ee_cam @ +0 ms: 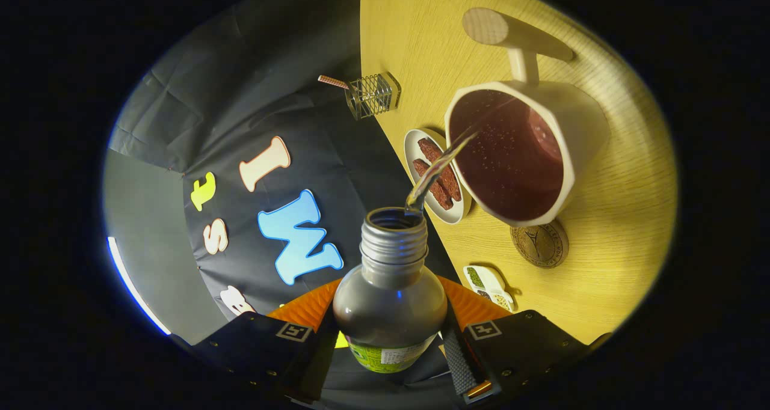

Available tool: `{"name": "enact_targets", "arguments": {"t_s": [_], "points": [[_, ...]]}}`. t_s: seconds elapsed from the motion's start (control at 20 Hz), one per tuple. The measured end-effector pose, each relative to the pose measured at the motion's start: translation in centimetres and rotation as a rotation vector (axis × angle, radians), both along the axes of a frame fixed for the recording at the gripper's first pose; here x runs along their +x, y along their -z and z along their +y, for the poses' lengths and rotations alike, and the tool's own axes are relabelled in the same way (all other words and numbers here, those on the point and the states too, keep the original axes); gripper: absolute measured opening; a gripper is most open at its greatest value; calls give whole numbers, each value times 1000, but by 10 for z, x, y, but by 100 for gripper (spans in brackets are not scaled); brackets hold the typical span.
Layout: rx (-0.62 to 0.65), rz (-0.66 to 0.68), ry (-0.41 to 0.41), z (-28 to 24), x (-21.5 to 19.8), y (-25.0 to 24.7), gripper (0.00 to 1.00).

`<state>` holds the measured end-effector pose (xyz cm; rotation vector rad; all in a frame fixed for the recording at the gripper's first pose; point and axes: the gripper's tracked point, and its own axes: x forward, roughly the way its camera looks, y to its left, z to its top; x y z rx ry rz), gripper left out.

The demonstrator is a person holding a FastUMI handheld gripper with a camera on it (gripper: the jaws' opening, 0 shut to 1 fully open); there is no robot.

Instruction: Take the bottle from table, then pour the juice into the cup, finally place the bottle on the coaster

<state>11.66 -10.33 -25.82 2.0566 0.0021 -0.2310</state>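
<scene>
The claw [390, 338] is rolled well over onto its side, so the desk [607, 266] stands like a wall ahead, and both its fingers press on the body of the bottle [390, 302]. From the bottle's open mouth a thin stream of juice [439, 169] arcs into the cup [523, 151], already nearly full of dark juice. The coaster [539, 243] lies just beside the cup on the desk.

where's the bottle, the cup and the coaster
bottle [390, 305], gripper view, on its rounded shoulder
cup [579, 118], gripper view, on its outer side wall
coaster [541, 246], gripper view, on its round top face
</scene>
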Motion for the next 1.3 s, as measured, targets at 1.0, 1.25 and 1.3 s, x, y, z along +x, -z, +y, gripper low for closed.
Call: {"name": "enact_targets", "arguments": {"t_s": [1.0,1.25,1.3], "points": [[53,1,-27,-1,-3,0,78],[51,8,-11,-2,-1,4,78],[48,10,-10,-1,0,4,78]]}}
